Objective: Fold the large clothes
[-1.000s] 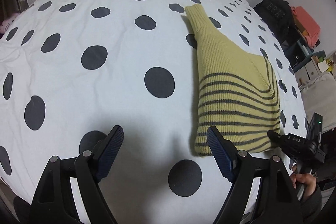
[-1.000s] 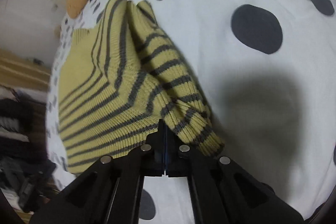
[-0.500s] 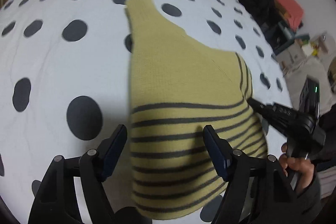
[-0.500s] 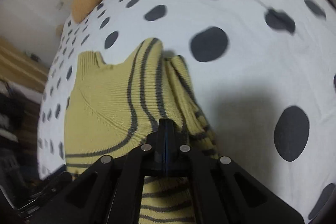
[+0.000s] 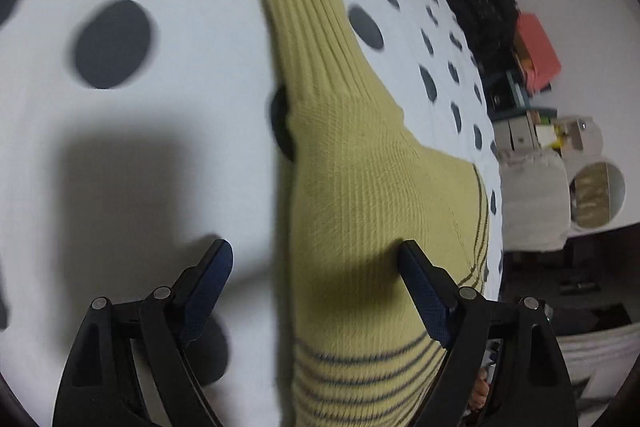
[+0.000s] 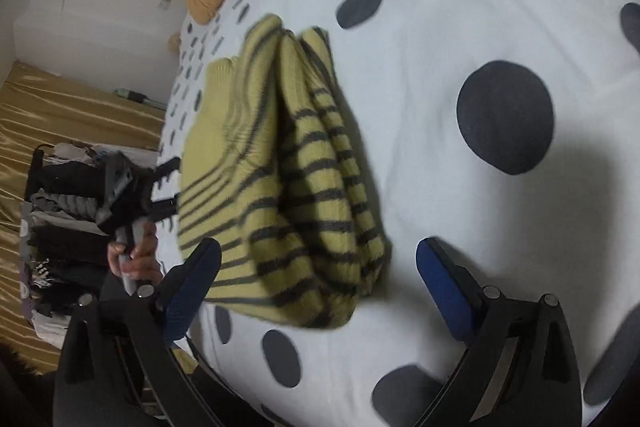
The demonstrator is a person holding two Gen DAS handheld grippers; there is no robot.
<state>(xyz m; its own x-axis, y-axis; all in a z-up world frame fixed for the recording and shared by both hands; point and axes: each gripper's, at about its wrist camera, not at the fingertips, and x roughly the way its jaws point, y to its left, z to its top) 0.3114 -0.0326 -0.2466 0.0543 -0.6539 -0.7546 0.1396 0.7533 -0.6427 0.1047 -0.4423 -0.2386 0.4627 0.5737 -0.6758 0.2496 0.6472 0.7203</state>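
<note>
Folding is mid-way: both hand-held grippers, left [image 5: 316, 291] and right [image 6: 318, 283], gape wide, holding nothing, so I next regrasp the striped sweater [image 6: 280, 163] just ahead on the bed [image 6: 460, 27].

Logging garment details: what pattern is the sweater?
Yellow knit sweater with dark grey stripes; clearest in the right wrist view.

bedspread [image 6: 460, 27] open R of sweater [image 6: 280, 167] | clutter [image 6: 60, 219] L edge
</note>
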